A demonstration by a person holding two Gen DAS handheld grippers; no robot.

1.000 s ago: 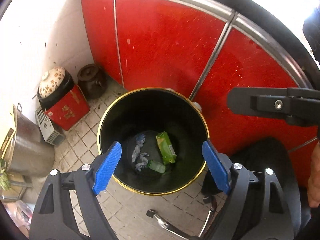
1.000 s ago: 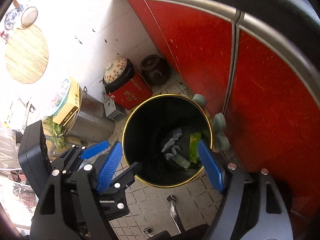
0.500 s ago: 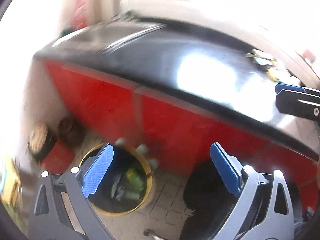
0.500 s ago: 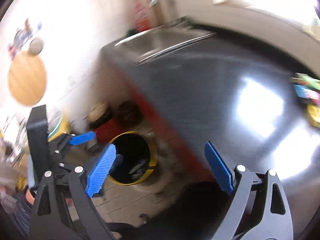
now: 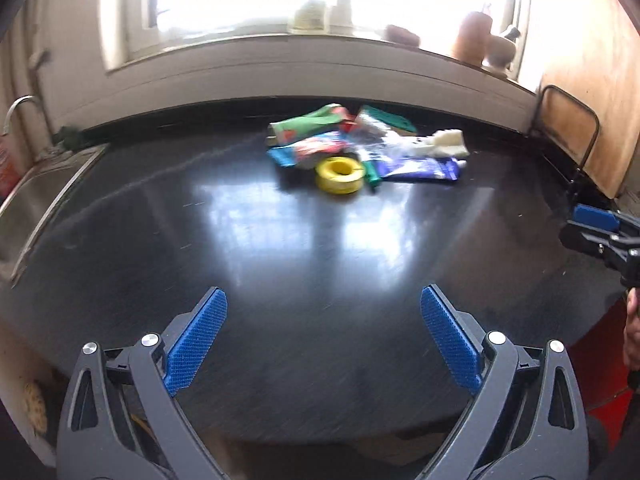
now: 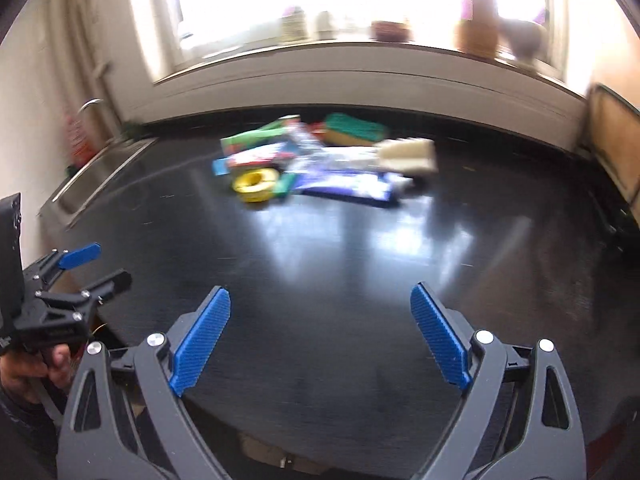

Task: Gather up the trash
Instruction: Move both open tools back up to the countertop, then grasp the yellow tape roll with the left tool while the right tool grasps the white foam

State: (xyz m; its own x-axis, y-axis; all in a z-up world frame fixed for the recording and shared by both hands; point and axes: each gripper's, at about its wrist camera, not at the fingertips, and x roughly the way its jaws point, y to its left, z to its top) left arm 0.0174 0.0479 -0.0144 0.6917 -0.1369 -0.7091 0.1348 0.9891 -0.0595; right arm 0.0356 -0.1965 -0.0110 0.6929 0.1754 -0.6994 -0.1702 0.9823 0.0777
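A pile of trash lies at the far side of the black countertop (image 5: 304, 240): a yellow tape roll (image 5: 339, 169), a green wrapper (image 5: 308, 124), a blue wrapper (image 5: 420, 169), a white foam piece (image 5: 446, 143) and clear plastic. The same pile shows in the right wrist view, with the yellow roll (image 6: 256, 180) and blue wrapper (image 6: 348, 189). My left gripper (image 5: 322, 338) is open and empty over the near counter edge. My right gripper (image 6: 320, 336) is open and empty, also at the near edge. Each gripper shows in the other's view, at the right edge (image 5: 600, 232) and lower left (image 6: 72, 280).
A steel sink (image 5: 28, 208) with a tap sits at the counter's left end. A windowsill (image 5: 360, 40) with jars and pots runs behind the counter. A wooden board and wire rack (image 5: 576, 120) stand at the right. Red cabinet front (image 5: 600, 360) shows below right.
Both grippers have swung up from the black bin on the floor to face the countertop and the trash pile. Both stay open and empty.
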